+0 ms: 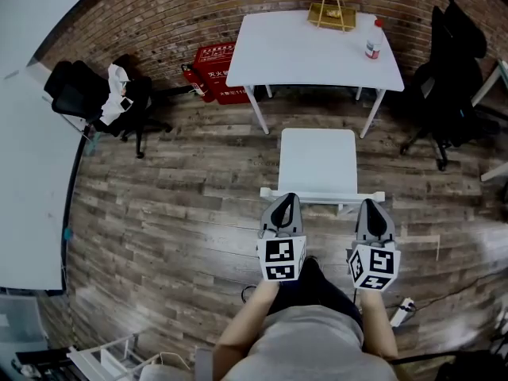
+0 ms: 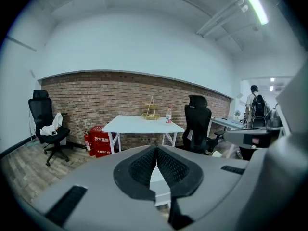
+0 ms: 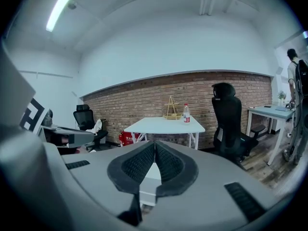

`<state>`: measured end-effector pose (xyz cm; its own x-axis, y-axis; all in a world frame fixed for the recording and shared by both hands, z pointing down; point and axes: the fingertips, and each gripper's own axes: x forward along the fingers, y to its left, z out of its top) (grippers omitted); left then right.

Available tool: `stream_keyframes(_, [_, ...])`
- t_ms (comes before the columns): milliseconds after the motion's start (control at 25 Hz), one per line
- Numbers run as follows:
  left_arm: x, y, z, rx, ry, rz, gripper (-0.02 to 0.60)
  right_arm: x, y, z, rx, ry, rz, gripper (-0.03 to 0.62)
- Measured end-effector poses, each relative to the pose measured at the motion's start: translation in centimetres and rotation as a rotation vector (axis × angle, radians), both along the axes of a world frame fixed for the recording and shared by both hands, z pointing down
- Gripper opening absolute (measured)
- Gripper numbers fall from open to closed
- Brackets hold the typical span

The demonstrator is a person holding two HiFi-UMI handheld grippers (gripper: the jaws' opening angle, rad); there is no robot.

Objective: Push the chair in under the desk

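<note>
A white chair [image 1: 317, 159] stands on the wood floor a short way in front of the white desk [image 1: 302, 52], its backrest rail [image 1: 321, 196] nearest me. My left gripper [image 1: 286, 200] is shut and empty, its tip at the rail's left part. My right gripper [image 1: 372, 206], also shut and empty, is at the rail's right end. Whether either tip touches the rail I cannot tell. In the left gripper view the shut gripper [image 2: 155, 151] points at the desk [image 2: 142, 124], with the chair [image 2: 160, 187] showing below it. The right gripper view shows the same: gripper [image 3: 154, 147], desk [image 3: 163, 124], chair [image 3: 149, 181].
On the desk stand a gold wire rack [image 1: 332, 5] and a bottle [image 1: 371, 46]. A red box [image 1: 216, 73] sits by the desk's left leg. Black office chairs [image 1: 101, 95] [image 1: 449, 78] stand at either side. A white table [image 1: 30, 189] runs along the left. A person [image 2: 254, 108] stands far right.
</note>
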<state>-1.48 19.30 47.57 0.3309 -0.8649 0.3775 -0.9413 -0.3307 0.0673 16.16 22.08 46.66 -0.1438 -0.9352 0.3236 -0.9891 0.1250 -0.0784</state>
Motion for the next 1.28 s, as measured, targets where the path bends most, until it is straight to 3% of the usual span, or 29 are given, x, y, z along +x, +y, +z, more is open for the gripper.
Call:
stream_keyframes(600, [-2.9, -0.4, 3.0, -0.069, -0.055, -0.026, 0.017, 0.0, -1.6, 1.9, -0.04, 0.013, -0.013, 0.017])
stream_keyframes(840, [-3.4, -1.0, 3.7, -0.084, -0.079, 0.005, 0.017, -0.2, -1.9, 3.3, -0.074, 0.031, -0.014, 0.017])
stream_keyframes(1280, [-4.6, -3.6, 4.4, -0.089, -0.052, 0.071, 0.018, -1.6, -3.8, 4.3, -0.085, 0.04, -0.074, 0.017])
